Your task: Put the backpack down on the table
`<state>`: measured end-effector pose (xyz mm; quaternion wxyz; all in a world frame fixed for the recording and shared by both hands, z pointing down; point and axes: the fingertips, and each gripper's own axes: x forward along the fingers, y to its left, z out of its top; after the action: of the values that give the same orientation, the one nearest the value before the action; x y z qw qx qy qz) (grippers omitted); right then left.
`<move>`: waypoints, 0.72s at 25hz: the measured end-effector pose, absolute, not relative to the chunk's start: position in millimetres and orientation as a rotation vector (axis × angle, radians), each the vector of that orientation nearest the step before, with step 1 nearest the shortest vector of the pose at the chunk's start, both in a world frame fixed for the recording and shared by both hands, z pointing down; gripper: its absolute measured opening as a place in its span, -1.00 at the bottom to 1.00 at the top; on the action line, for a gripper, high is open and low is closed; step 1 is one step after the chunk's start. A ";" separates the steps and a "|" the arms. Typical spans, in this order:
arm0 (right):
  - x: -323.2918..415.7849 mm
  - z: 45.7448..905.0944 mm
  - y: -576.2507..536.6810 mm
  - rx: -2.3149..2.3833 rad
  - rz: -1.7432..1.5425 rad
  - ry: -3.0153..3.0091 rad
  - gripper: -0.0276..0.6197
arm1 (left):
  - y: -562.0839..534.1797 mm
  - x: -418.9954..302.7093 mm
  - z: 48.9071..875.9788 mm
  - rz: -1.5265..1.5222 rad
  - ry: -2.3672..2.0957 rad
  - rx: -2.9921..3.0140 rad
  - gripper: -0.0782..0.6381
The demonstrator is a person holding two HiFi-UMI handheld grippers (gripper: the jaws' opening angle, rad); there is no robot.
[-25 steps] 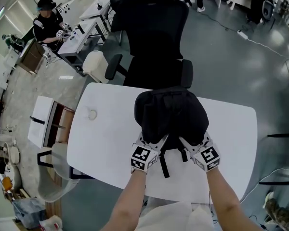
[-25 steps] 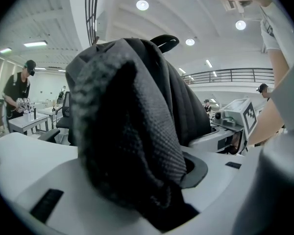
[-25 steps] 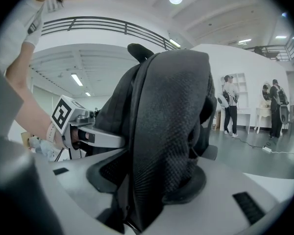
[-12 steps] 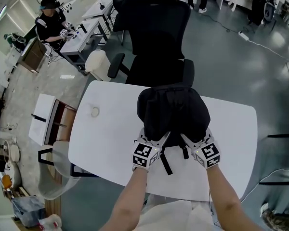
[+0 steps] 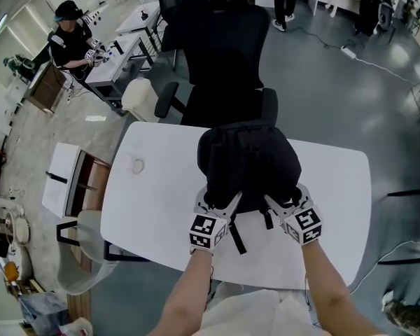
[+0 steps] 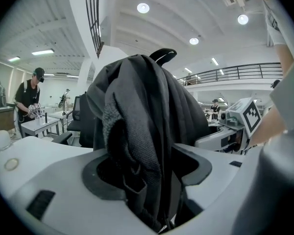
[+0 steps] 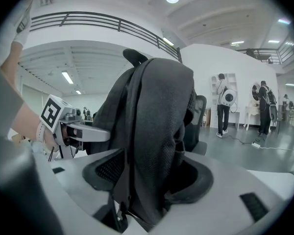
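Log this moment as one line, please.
backpack: standing on table | left tool: jaws opening, backpack fabric between | right tool: jaws opening, backpack fabric between | step: releasing

The backpack [image 5: 248,163] sits on the table [image 5: 161,194], at its middle, nearer the far edge. A chair [image 5: 220,54] stands just behind the table. A cabinet [image 5: 64,177] stands left of the table.

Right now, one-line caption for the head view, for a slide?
Black backpack on the white table; left gripper and right gripper at its near side, fingers opening with fabric between them.
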<state>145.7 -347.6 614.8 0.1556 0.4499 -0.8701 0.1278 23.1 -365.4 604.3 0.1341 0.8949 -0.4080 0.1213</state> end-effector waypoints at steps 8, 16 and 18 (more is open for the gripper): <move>156.1 605.7 -338.6 1.392 0.400 -2.481 0.01 | -350.3 8.6 592.2 0.327 -1.235 2.579 0.00; 164.5 599.4 -328.4 1.465 0.409 -2.449 0.03 | -339.7 -3.9 586.1 0.312 -1.262 2.557 0.00; 169.2 596.1 -325.3 1.493 0.415 -2.441 0.03 | -339.1 -8.6 582.3 0.307 -1.272 2.555 0.00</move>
<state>169.2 -325.3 596.1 0.1250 0.5123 -0.8376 0.1424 -8.6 -339.1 582.3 0.1350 0.8819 -0.4390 0.1061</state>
